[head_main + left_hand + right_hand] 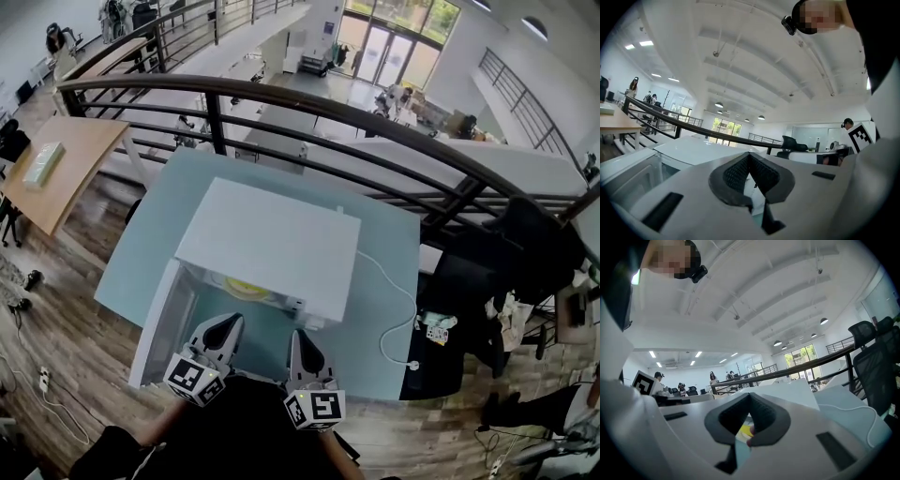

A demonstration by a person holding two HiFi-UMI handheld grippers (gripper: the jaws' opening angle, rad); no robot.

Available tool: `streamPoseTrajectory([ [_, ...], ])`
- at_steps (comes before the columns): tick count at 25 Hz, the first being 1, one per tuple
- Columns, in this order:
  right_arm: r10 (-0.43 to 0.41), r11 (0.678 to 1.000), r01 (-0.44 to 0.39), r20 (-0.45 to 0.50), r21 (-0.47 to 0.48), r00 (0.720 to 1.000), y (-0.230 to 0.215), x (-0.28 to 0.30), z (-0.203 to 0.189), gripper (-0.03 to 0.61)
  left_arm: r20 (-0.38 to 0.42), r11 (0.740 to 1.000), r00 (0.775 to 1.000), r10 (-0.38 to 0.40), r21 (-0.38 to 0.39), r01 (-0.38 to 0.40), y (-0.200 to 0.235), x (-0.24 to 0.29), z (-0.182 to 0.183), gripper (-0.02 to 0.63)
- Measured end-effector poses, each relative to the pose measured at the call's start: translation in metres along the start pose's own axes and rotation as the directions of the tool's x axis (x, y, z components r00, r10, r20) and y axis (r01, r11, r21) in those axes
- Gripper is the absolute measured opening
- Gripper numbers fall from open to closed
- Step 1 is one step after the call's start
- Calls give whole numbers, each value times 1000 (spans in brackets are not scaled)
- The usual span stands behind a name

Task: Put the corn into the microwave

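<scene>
A white microwave (267, 239) stands on a pale blue table (384, 253), its door (159, 323) swung open to the left. Something yellow (246, 287) lies just inside the cavity, probably the corn; the microwave's top hides most of it. Both grippers hover in front of the opening, pointing level at it. My left gripper (228, 328) is shut with nothing in it, its pads meeting at the tips (750, 157). My right gripper (300, 339) is also shut and empty (750, 397). Below its tips a yellow patch (744, 430) shows through the gap.
A white power cable (394, 309) curls over the table to the right of the microwave. A dark railing (328, 108) runs behind the table, over a lower floor. Black office chairs (525, 244) stand to the right, a wooden desk (56, 169) to the left.
</scene>
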State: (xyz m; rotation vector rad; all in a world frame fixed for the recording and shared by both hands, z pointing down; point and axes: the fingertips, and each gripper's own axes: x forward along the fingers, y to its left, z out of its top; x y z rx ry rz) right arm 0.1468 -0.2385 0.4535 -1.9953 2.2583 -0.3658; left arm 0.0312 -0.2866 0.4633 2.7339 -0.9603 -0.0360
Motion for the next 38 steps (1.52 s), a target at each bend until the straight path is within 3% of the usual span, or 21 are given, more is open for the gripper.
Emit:
streamPoseTrajectory([
  [18, 54, 995, -51, 36, -81, 998, 7, 1, 7, 9, -14, 999, 999, 30, -21, -30, 7, 7, -9, 2],
  [25, 61, 997, -61, -13, -54, 998, 12, 1, 6, 9, -19, 998, 999, 44, -42, -45, 7, 10, -14, 3],
  [38, 24, 993, -31, -58, -114, 998, 8, 0, -2, 9, -14, 997, 998, 57, -53, -58, 9, 11, -15, 3],
])
